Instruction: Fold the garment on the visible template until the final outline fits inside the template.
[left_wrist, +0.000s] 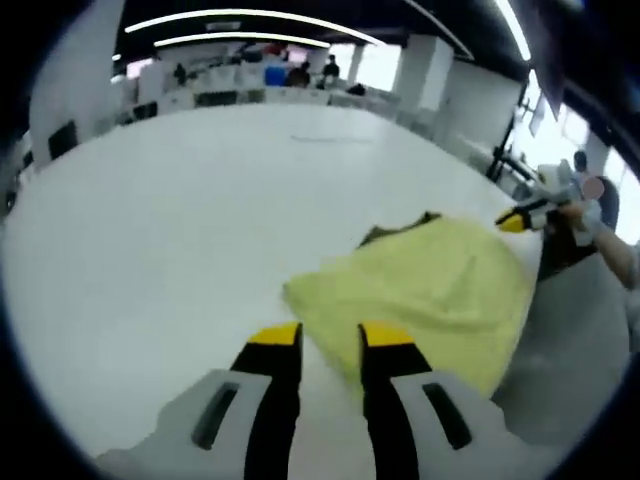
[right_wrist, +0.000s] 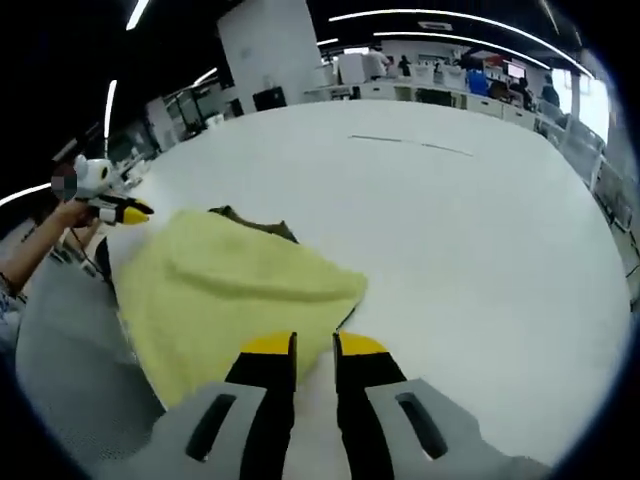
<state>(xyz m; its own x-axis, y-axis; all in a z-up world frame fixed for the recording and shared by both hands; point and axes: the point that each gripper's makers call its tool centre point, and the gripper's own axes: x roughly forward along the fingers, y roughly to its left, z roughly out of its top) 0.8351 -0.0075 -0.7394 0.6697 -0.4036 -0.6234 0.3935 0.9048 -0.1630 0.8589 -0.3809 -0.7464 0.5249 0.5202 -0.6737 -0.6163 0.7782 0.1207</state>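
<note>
Beside the folded yellow garment (left_wrist: 430, 290), both grippers (left_wrist: 330, 335) (right_wrist: 313, 345) hover slightly parted, holding nothing.

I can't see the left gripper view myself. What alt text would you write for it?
A folded yellow garment lies on a wide white table, with a darker cloth peeking out behind it. The left gripper, its yellow-tipped fingers apart, hovers at the garment's near edge. The right gripper, held by a person's hand, shows beyond the garment.
</note>
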